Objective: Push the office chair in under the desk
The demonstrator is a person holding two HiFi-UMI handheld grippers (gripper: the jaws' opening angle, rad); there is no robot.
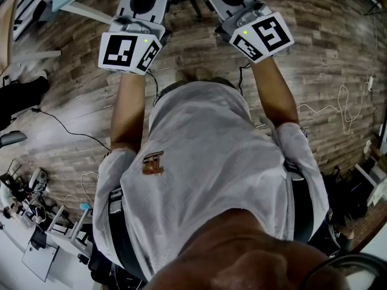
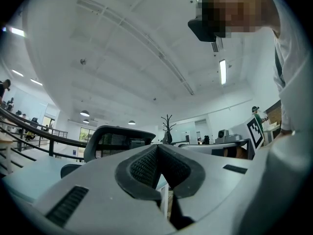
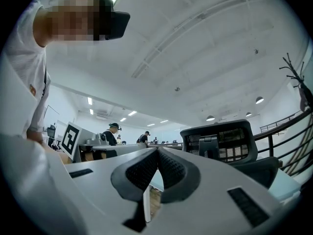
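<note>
Office chair [image 3: 220,140] stands in front of us. Our left gripper [image 2: 157,147] and right gripper [image 3: 157,151] are both squeezed together, holding nothing.

Wood-plank floor [image 1: 326,53], white ceiling [image 2: 122,58], perhaps a coat stand [image 2: 167,126].

You see the chair [image 2: 120,140] left of centre in the left gripper view: black, mesh-backed, upright. The pale desk [image 2: 29,179] lies lower left, just beside the chair's seat.
</note>
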